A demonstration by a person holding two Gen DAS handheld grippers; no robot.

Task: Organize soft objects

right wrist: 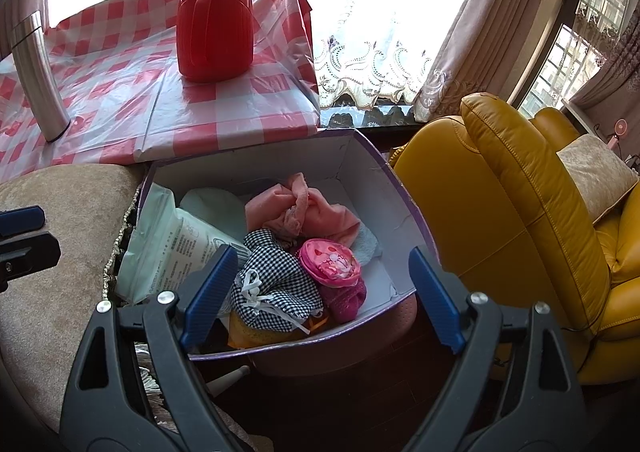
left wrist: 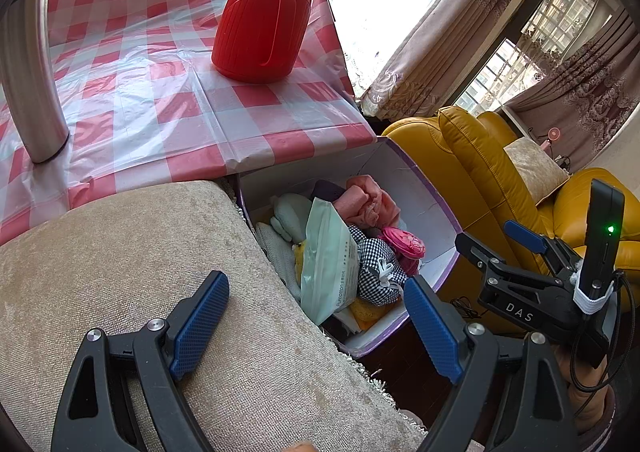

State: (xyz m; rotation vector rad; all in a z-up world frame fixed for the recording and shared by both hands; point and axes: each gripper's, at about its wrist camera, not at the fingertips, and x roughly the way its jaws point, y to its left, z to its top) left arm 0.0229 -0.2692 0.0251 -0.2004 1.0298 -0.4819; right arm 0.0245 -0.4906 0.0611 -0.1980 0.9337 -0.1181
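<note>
A purple-edged white box stands beside a beige cushion. It holds a pink cloth, a black-and-white checked pouch, a pink round purse, a pale green packet and other soft items. My right gripper is open and empty, above the box's near edge. My left gripper is open and empty, over the cushion's edge and the box. The right gripper also shows in the left wrist view.
A table with a red-checked plastic cloth carries a red thermos and a steel post. A yellow leather armchair stands right of the box. Curtains and a window are behind.
</note>
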